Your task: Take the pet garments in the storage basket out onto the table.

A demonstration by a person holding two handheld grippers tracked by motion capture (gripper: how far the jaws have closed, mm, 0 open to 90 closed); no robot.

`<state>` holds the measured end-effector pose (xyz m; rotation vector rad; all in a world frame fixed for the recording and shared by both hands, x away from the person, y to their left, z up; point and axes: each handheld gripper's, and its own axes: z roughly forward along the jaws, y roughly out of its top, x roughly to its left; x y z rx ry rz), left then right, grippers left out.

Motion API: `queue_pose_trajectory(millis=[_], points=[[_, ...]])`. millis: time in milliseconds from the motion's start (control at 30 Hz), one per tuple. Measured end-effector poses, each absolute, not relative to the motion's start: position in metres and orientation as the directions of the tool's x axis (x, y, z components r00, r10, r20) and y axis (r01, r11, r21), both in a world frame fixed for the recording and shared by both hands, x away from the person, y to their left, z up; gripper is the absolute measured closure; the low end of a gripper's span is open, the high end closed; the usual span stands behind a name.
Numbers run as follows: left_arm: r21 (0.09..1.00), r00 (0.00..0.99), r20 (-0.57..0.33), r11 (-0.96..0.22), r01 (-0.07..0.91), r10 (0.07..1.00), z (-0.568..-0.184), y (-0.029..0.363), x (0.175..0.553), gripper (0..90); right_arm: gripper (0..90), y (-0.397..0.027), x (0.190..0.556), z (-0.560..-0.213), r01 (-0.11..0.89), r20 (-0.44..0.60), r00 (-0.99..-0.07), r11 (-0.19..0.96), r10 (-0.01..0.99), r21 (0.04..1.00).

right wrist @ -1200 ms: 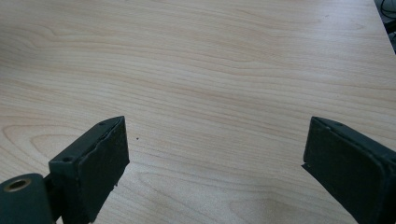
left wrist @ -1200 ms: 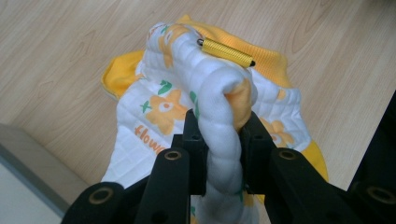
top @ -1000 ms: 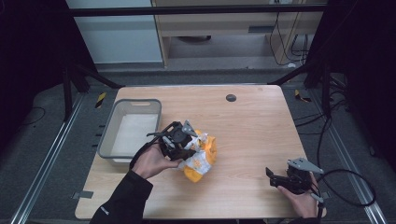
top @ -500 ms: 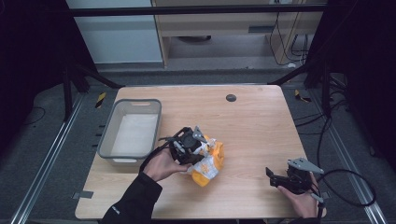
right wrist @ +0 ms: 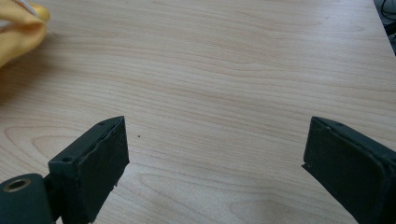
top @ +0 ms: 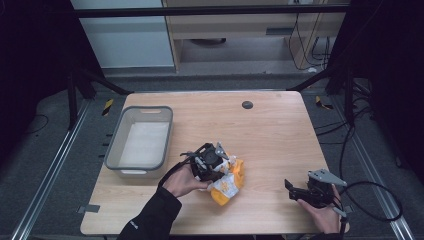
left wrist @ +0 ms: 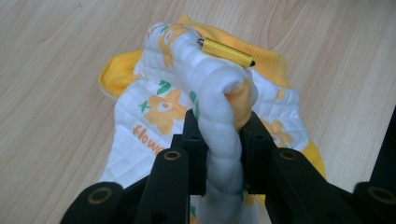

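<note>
High view: left hand-held gripper [top: 216, 161], pinching the quilted cloth [top: 227, 184], lower and farther right than before.

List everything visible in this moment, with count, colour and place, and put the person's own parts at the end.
quilted cloth: one, white with orange flowers and yellow backing, bunched on the table right of the tray, a fold pinched in the left gripper
brass pin: one, gold, knurled, lying on top of the cloth's fold
tray: one, grey, nothing in it, at the table's left
table: one, light wood
round insert: one, dark, near the table's far edge
left gripper: one, black, shut on the cloth
right gripper: one, black, jaws wide apart over bare wood at the near right corner
left hand: one, dark sleeve, holding the left gripper
right hand: one, at the bottom edge
</note>
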<state>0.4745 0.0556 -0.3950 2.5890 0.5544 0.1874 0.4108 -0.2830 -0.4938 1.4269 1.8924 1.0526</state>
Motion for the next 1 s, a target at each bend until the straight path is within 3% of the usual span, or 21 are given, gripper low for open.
queue_pose_trajectory(millis=[600, 1000], points=[[0.485, 0.914, 0.029, -0.805, 0.341, 0.405, -0.422, 0.051, 0.471, 66.4, 6.7, -0.282, 0.410, -0.494, 0.537, 0.039, -0.295, 0.131, 0.955, 0.833], [0.496, 0.911, 0.040, -0.799, 0.338, 0.410, -0.429, 0.053, 0.471, 47.1, 6.6, -0.283, 0.410, -0.494, 0.537, 0.038, -0.293, 0.132, 0.955, 0.833]])
